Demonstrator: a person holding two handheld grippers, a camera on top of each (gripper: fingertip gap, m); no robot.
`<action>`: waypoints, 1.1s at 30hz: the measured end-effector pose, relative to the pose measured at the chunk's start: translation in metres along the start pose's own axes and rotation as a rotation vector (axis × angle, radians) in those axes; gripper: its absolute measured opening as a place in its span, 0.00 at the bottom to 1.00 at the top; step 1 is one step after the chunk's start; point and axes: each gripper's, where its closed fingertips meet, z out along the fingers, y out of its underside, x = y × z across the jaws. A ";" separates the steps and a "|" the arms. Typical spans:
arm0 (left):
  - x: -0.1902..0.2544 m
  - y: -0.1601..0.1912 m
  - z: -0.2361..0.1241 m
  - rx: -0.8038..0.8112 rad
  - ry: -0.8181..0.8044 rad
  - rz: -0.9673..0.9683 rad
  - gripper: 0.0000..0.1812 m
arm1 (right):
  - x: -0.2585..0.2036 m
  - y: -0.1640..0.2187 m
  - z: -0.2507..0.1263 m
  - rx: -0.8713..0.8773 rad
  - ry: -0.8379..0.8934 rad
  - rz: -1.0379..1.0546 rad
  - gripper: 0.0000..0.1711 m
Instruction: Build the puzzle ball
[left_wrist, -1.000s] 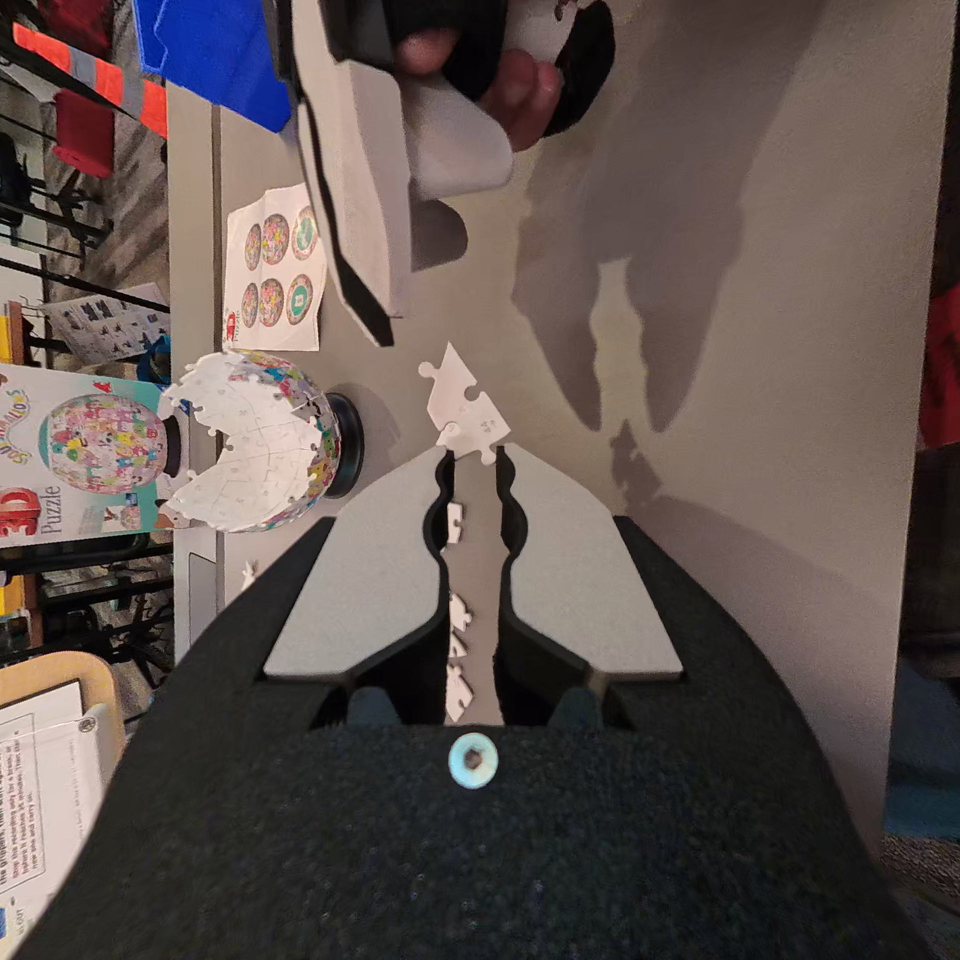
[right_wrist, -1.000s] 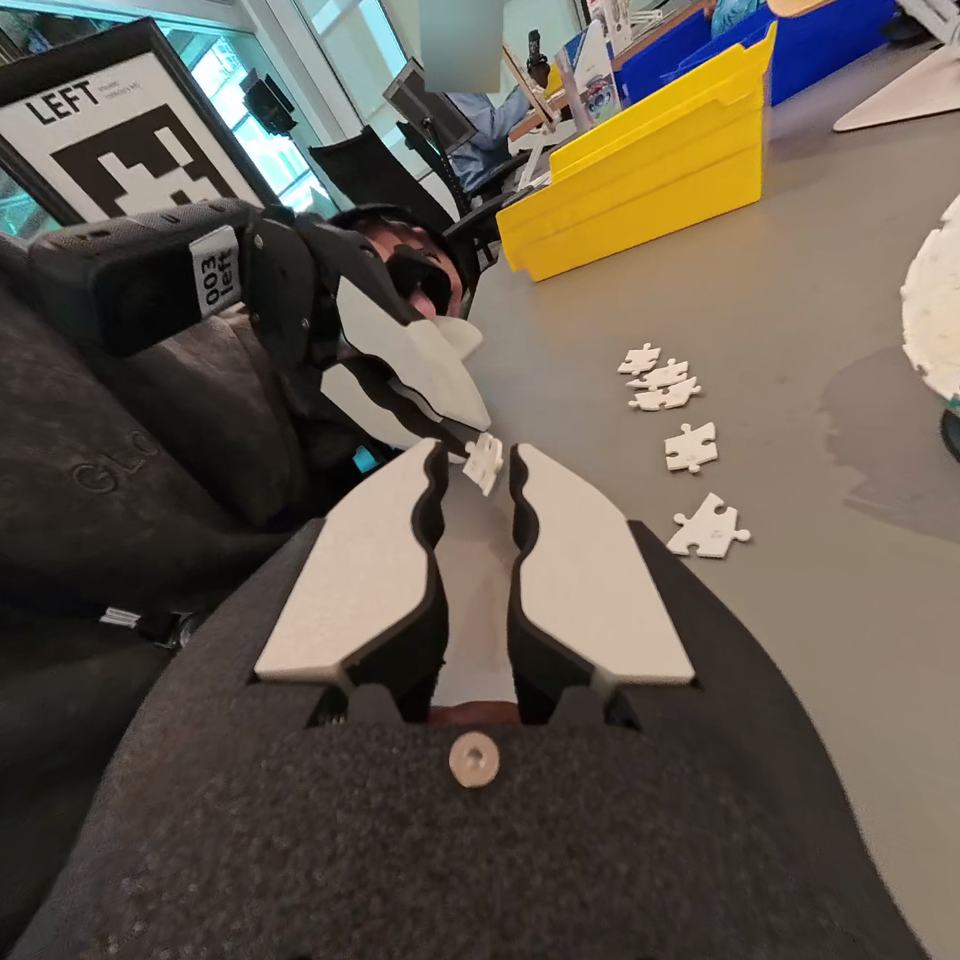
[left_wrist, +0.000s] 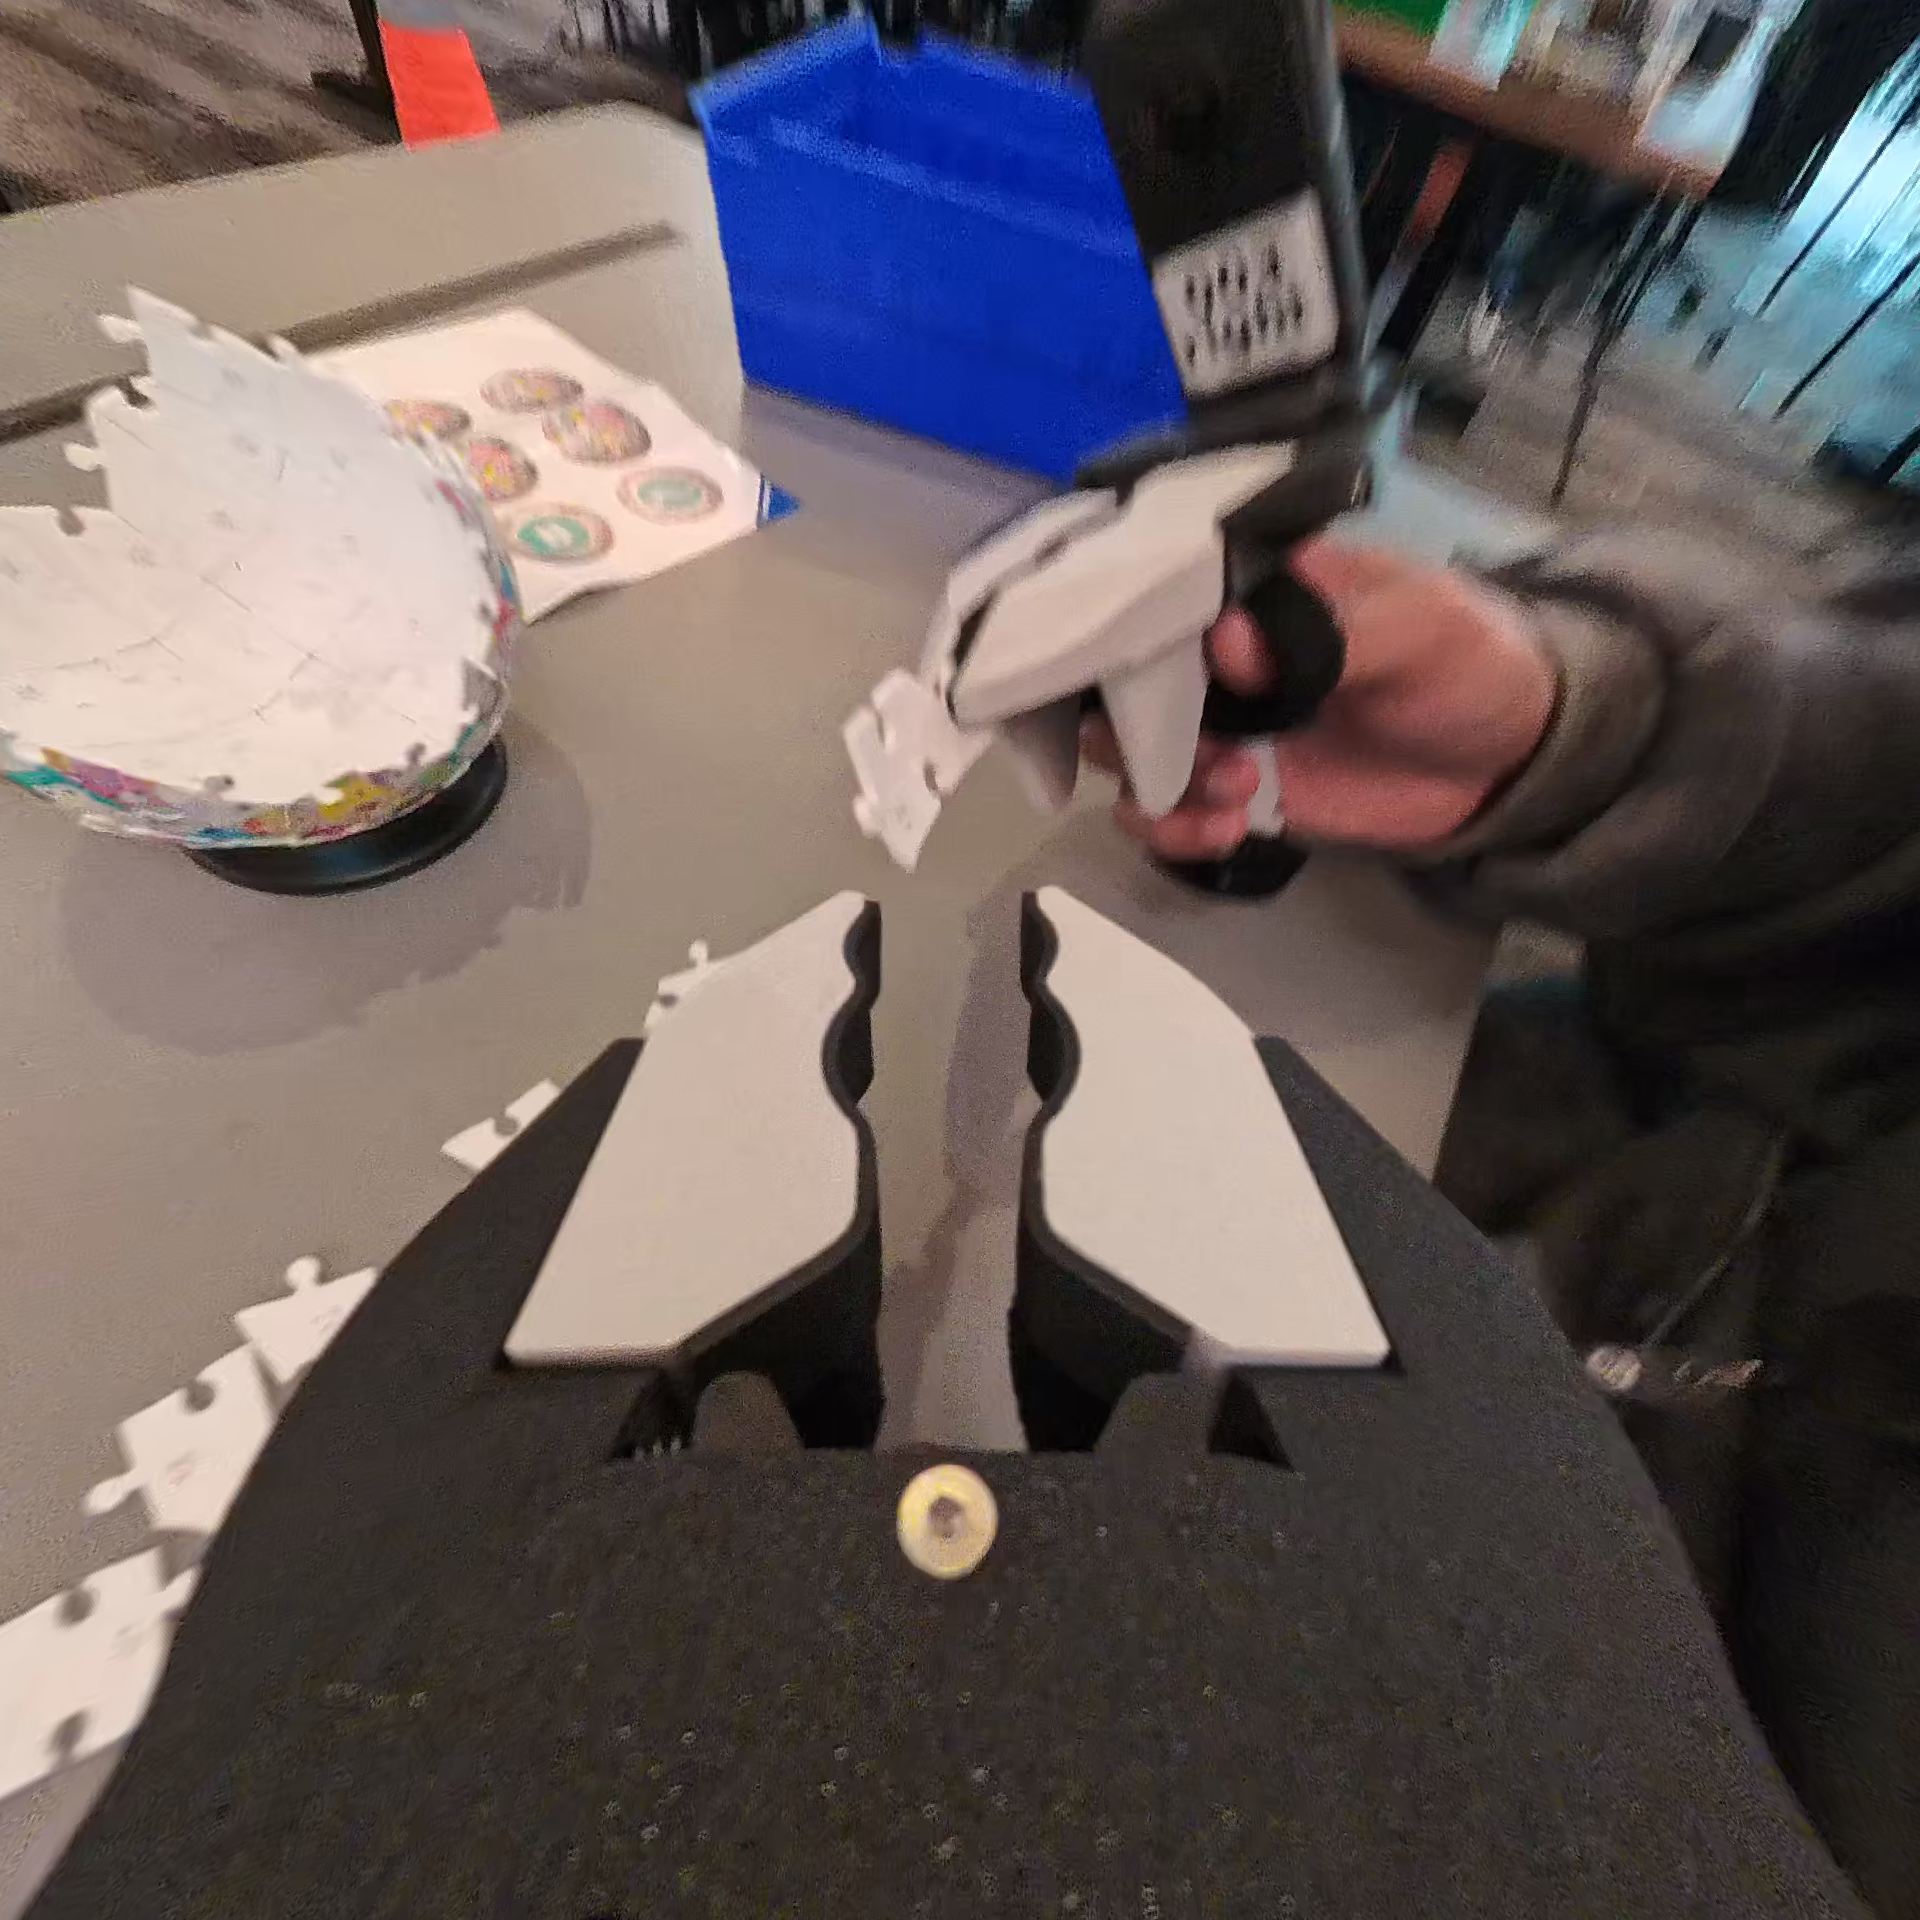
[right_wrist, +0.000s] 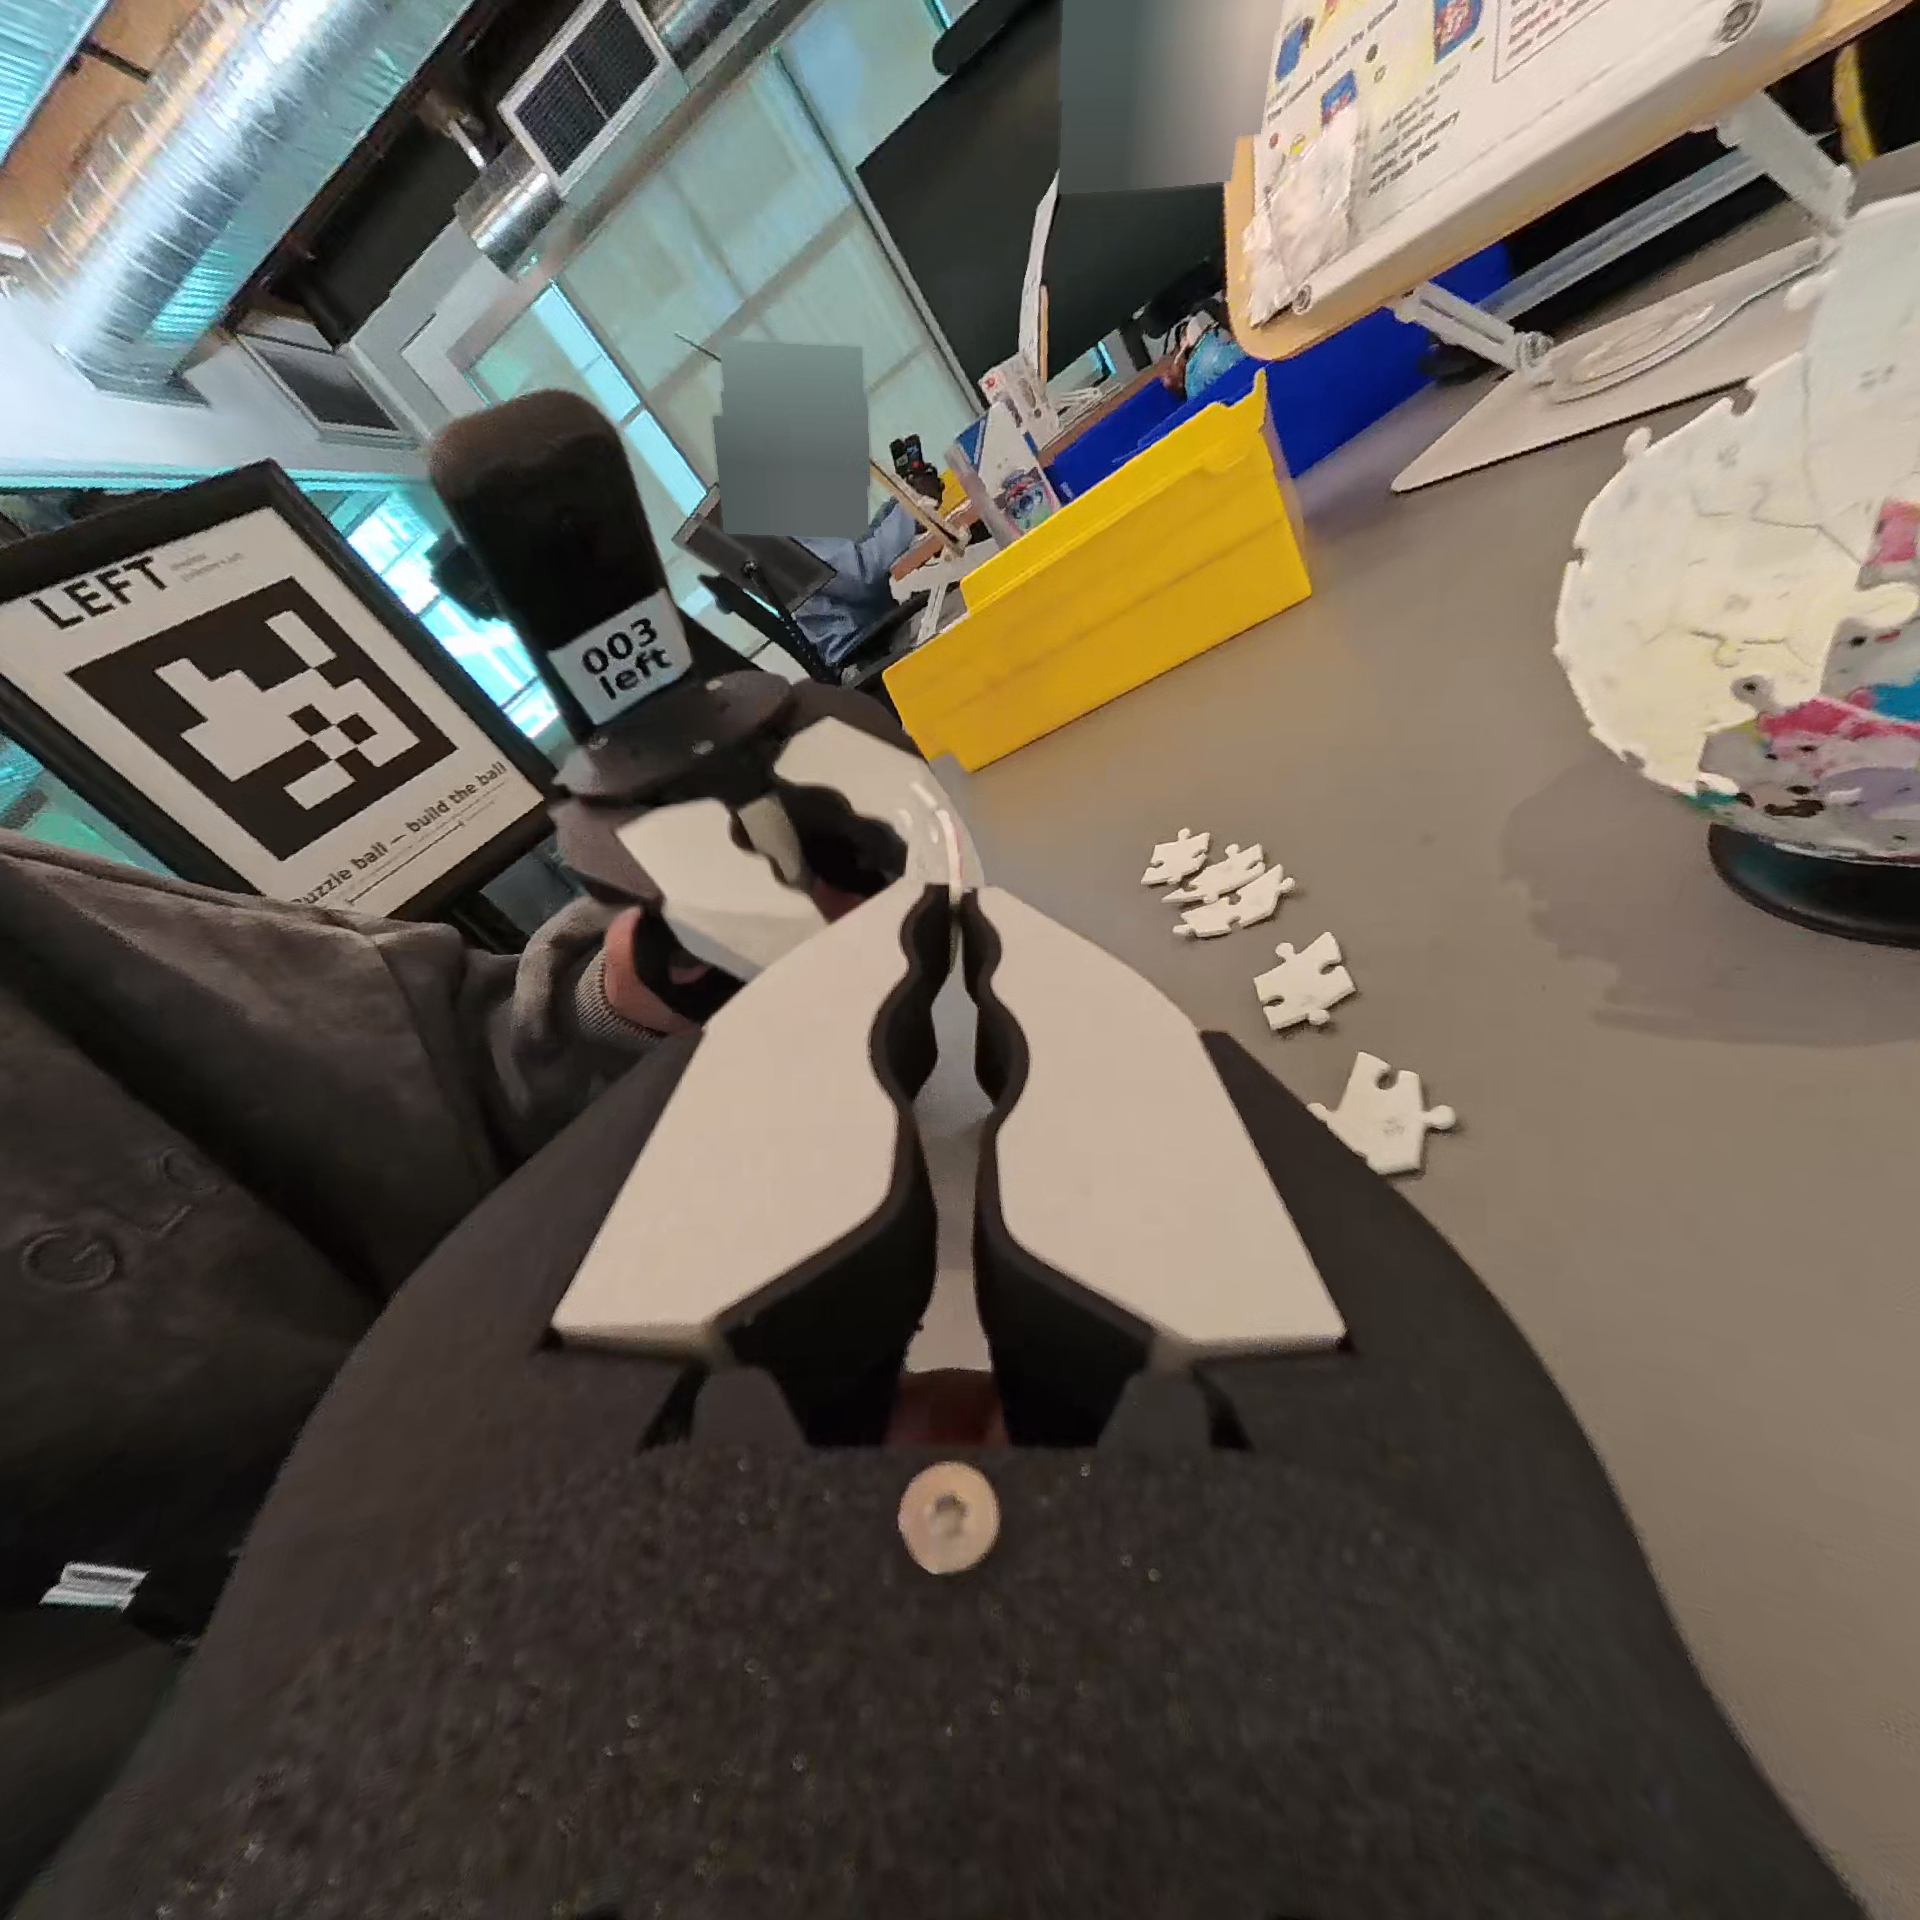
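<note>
At left of the left wrist view the half-built puzzle ball (left_wrist: 249, 582) sits on its stand. Your left gripper (left_wrist: 951, 914) hangs released at centre. Right of centre, your right gripper (left_wrist: 961, 691) pinches a white piece (left_wrist: 904, 764). Next, carry it to the ball's jagged rim, I judge.

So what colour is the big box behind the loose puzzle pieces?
Yellow bin, clearest in the right wrist view.

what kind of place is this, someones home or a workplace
Probably a shared office or lab workspace, not a home: exposed ceiling ducts, glass partition walls, a person seated at a desk behind, and yellow and blue storage bins on the grey table.
</note>
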 end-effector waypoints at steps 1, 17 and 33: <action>-0.001 -0.008 -0.004 0.049 0.015 -0.031 0.13 | 0.000 0.000 0.001 0.012 0.000 0.001 0.01; -0.009 -0.004 -0.013 0.054 0.093 -0.156 0.01 | -0.001 0.021 0.013 -0.103 -0.002 -0.100 0.01; -0.008 0.004 -0.009 -0.012 0.036 -0.091 0.01 | 0.010 0.022 0.004 -0.184 0.079 -0.283 0.07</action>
